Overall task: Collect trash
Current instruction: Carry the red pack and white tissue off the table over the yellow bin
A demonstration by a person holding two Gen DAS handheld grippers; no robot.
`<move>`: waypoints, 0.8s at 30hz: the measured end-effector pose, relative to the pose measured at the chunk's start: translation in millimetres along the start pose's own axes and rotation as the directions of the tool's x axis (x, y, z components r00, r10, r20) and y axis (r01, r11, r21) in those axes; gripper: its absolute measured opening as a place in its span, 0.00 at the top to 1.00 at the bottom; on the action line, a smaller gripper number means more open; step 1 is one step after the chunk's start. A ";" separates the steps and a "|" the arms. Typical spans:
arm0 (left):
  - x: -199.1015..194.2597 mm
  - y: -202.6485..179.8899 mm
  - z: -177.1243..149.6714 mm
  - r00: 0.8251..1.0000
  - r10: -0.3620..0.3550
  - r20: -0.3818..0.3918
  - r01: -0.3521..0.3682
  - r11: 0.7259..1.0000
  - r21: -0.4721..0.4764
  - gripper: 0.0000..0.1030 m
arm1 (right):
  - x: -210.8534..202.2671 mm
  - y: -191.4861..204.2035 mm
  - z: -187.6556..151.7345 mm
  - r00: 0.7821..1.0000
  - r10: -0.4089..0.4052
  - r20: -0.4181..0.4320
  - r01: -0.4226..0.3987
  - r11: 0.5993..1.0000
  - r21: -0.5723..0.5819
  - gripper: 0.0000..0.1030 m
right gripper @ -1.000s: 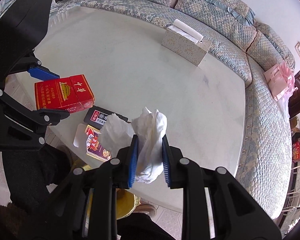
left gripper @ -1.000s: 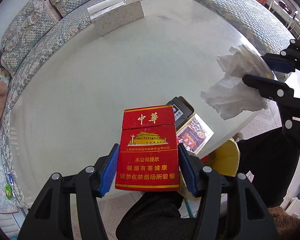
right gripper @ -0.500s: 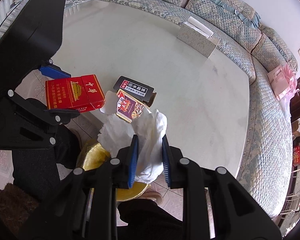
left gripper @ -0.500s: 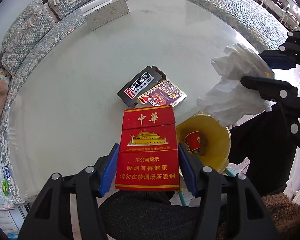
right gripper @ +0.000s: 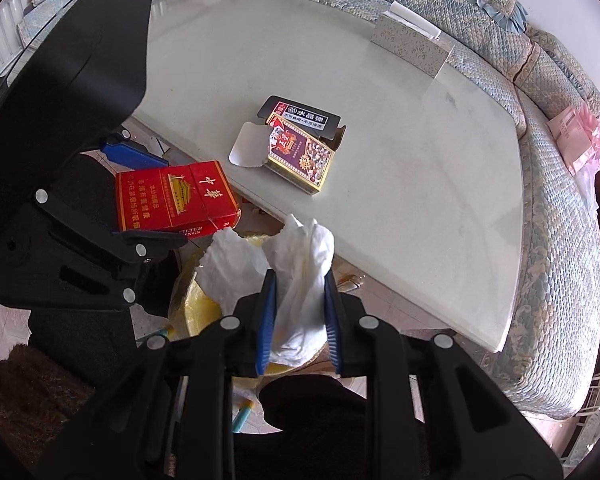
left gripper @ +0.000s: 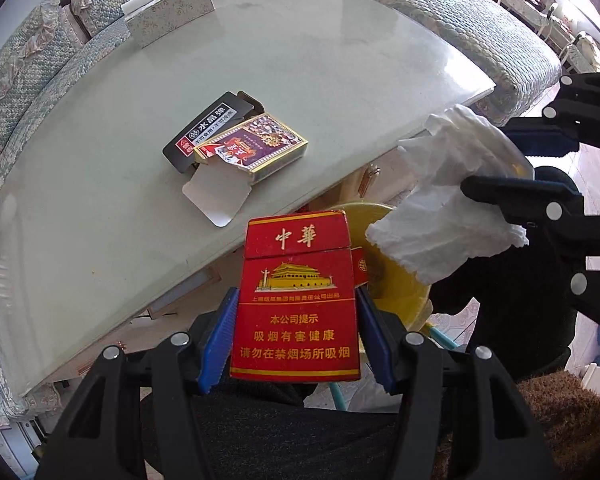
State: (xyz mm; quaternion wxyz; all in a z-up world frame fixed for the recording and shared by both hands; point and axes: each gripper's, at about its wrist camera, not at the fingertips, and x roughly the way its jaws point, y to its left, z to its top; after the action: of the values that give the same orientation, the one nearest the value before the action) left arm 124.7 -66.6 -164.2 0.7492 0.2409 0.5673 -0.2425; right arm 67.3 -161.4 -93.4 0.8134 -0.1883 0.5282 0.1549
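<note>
On the far left of the table [left gripper: 112,216] sits a patterned tissue box [left gripper: 168,12] with a white sheet poking out of its top, close to the sofa [left gripper: 32,64] that curves round behind. Nearer the middle two small boxes are left on the tabletop, touching: a black box [left gripper: 210,128] lying open, and a gold-edged purple pack [left gripper: 260,146] resting partly over it with its white flap [left gripper: 216,194] torn open toward the table edge. Past that edge, the left gripper [left gripper: 296,340] is clenched on a red cigarette pack [left gripper: 296,300], blue pads pressed to both long sides, the pack upright and hanging over the rim of a yellow bin [left gripper: 392,280] below the table. To the right the right gripper [right gripper: 298,316] is clamped on a crumpled white tissue [right gripper: 300,280], which bulges out above the jaws and also hangs over the bin. Inside the bin a red scrap [left gripper: 360,268] shows behind the pack; I cannot tell what it is, and the rest of the inside is hidden. As I judge it, the work is partway along: two pieces are lifted and nearly at the bin but not yet dropped, and the two boxes on the table seem still to be fetched; the tissue box looks like no trash, though that is a guess
</note>
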 end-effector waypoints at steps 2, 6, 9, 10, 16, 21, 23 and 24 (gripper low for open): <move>8.7 -3.1 -5.5 1.000 -0.010 -0.003 0.010 1.000 -0.004 0.45 | 7.3 0.7 -7.0 1.000 0.005 -0.012 -0.005 1.000 0.007 0.78; 30.6 -9.0 -17.0 0.998 -0.054 -0.019 0.054 0.999 -0.008 0.45 | 27.0 0.9 -22.1 0.999 0.014 -0.043 -0.013 1.000 0.022 0.78; 51.8 -15.0 -24.1 0.997 -0.063 -0.044 0.063 0.998 -0.010 0.45 | 44.7 1.4 -31.4 0.997 0.028 -0.072 -0.026 0.999 0.034 0.78; 59.0 -17.2 -26.3 0.996 -0.069 -0.051 0.069 0.998 -0.009 0.45 | 50.5 2.1 -34.1 0.996 0.030 -0.081 -0.028 0.999 0.032 0.78; 102.8 -28.4 -35.4 0.990 -0.111 -0.088 0.110 0.994 -0.021 0.45 | 83.6 6.3 -46.1 0.994 0.031 -0.108 -0.028 0.999 0.030 0.78; 141.6 -34.5 -37.2 0.979 -0.141 -0.146 0.138 0.990 -0.036 0.45 | 116.8 8.8 -54.7 0.989 0.030 -0.144 -0.025 0.999 0.032 0.78; 155.9 -36.1 -38.2 0.974 -0.154 -0.169 0.149 0.988 -0.037 0.45 | 130.3 7.7 -56.7 0.987 0.029 -0.160 -0.023 0.999 0.034 0.78; 162.9 -37.1 -38.9 0.971 -0.156 -0.179 0.152 0.988 -0.037 0.45 | 137.0 7.1 -58.1 0.985 0.033 -0.169 -0.026 0.999 0.038 0.78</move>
State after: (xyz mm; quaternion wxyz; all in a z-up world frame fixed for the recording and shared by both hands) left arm 111.5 -85.0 -334.2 0.6761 0.2085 0.6530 -0.2702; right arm 71.6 -175.1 -241.7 0.7663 -0.1783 0.6009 0.1408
